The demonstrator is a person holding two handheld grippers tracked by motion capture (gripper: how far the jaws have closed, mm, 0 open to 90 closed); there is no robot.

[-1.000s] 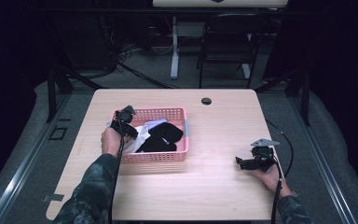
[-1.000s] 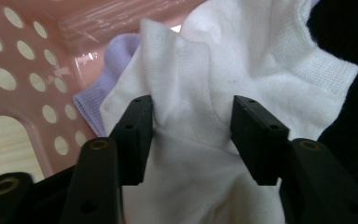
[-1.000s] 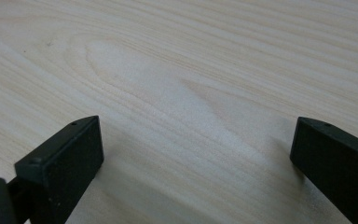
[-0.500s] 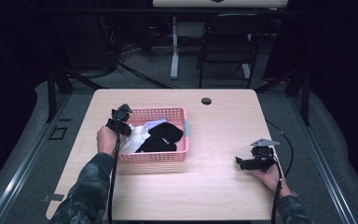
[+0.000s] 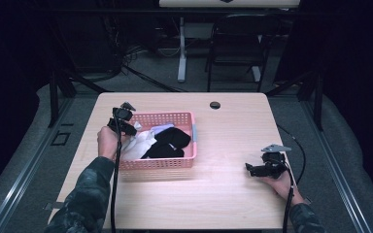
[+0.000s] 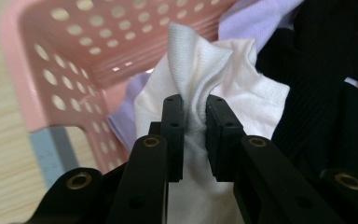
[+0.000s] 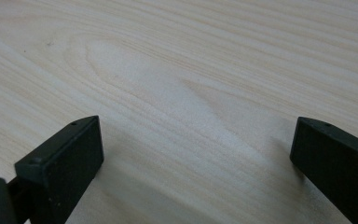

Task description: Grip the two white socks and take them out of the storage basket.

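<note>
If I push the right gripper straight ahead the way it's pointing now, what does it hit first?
Likely nothing soon. The right gripper, jaws wide open, points left across the bare table, low over the wood. Farther along that line stands the pink basket, though it might pass just in front of it; depth is unclear.

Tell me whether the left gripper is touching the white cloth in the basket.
Touching. The left gripper view shows the left gripper pinching a fold of the white cloth between its jaws.

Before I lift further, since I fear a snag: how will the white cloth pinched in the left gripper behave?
The white cloth looks floppy: it bunches in folds in the left gripper. Probably light, it should drape. It may drag the black garment touching it.
</note>
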